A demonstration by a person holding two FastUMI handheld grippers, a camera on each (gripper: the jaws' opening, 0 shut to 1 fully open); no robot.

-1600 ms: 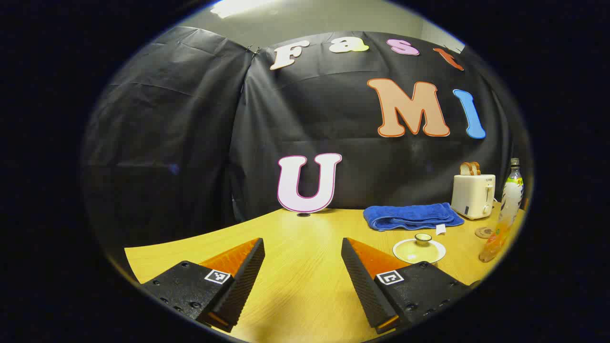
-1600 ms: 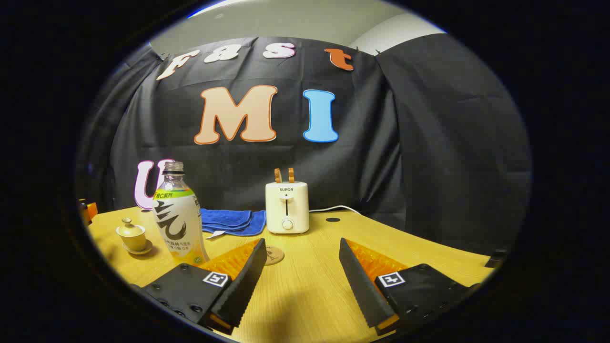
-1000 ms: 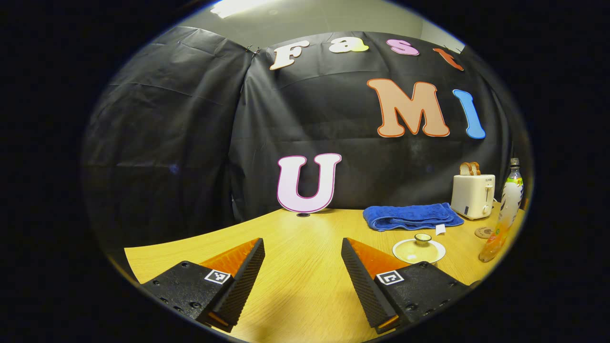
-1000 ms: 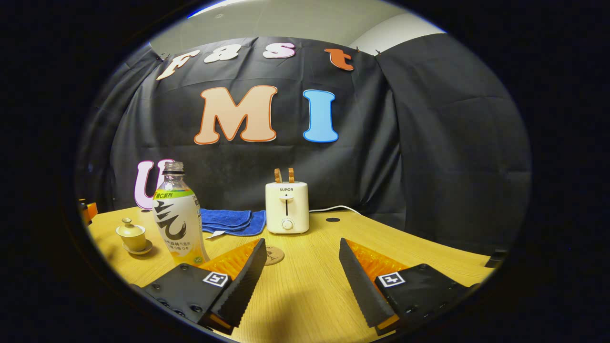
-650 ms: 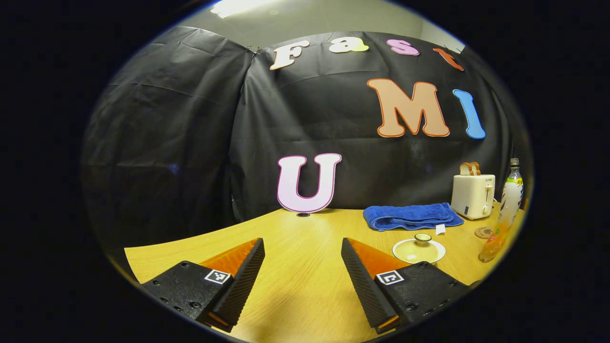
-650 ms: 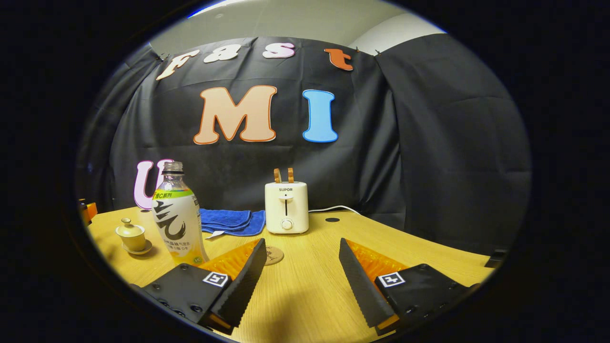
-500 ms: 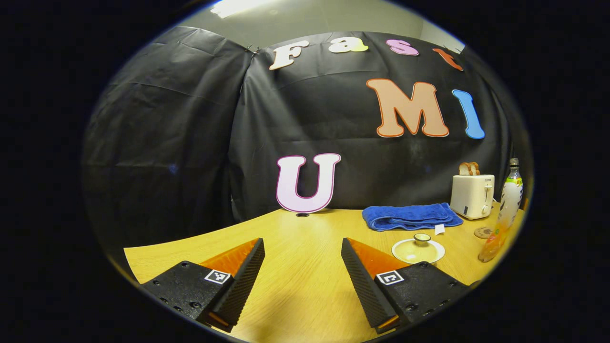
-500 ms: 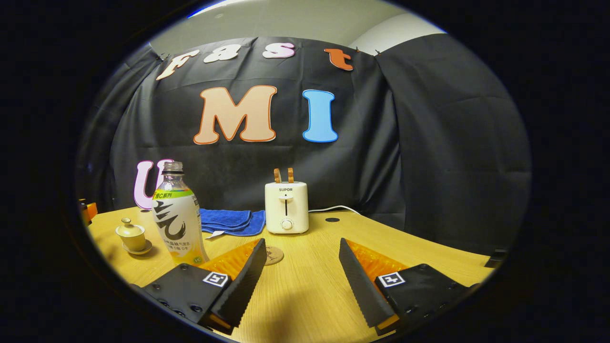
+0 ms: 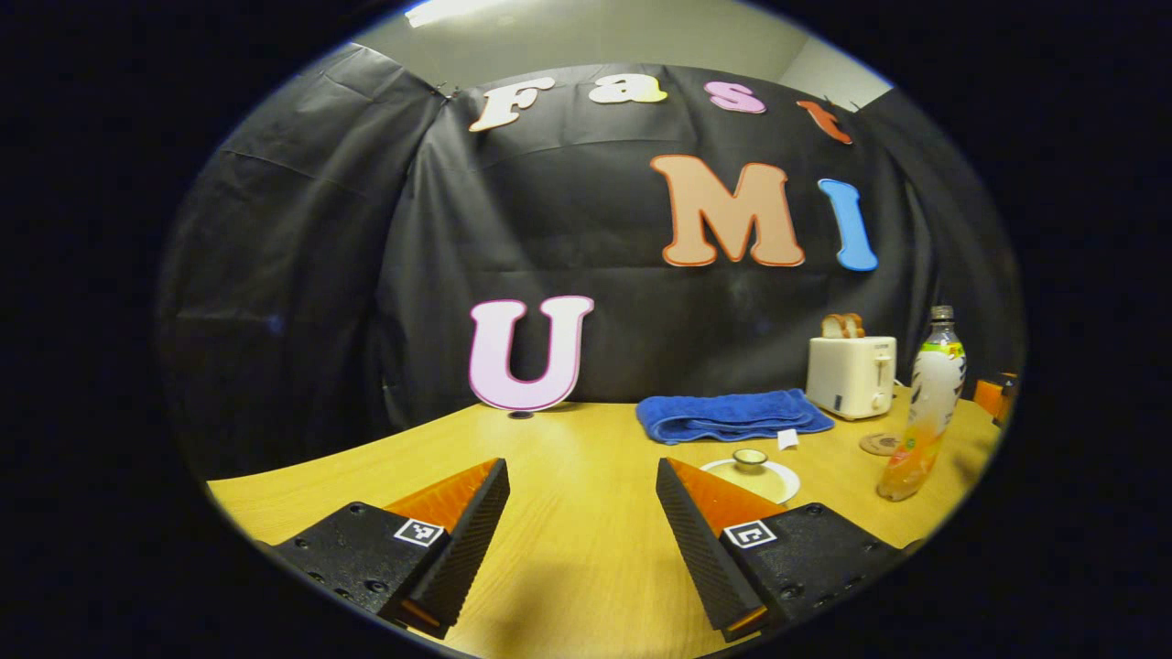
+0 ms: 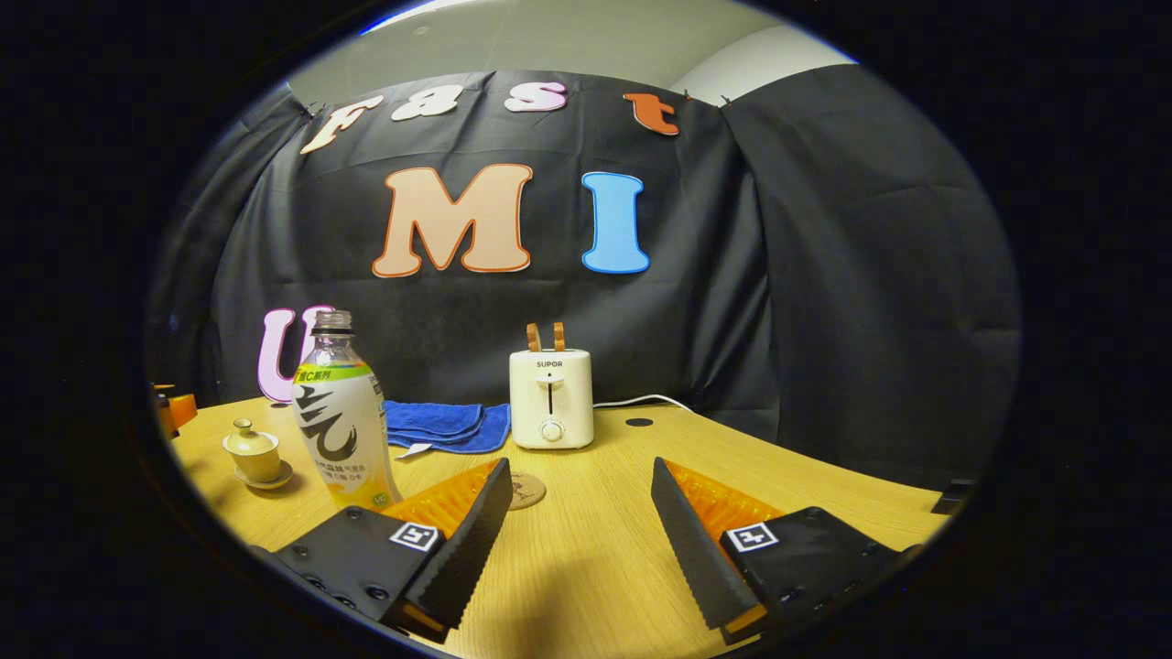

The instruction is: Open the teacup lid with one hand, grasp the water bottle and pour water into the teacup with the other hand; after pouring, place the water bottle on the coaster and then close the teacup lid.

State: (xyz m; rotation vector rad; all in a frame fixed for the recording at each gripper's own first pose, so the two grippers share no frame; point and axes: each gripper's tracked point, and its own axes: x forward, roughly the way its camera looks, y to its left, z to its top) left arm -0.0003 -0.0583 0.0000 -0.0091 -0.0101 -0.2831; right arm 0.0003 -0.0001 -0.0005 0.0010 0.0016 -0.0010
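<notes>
Both tools hung low over the pale wooden table (image 10: 595, 549), each with its fingers spread wide and nothing between them. From the left gripper (image 9: 581, 540), the small cream lidded teacup on its saucer (image 9: 751, 471) sat just ahead and off to the right of its right finger, lid in place with the little knob standing upright. That hand looked the nearer one for the lid, needing a short swing rightward to straddle the knob. The tall clear plastic water bottle with the white and green label (image 10: 341, 416) stood upright ahead and to the left of the right gripper (image 10: 579, 540), close beside its left finger. The round brown coaster (image 10: 526, 490) lay just beyond that fingertip, before a white toaster (image 10: 550, 400) and folded blue towel (image 10: 444, 426).
</notes>
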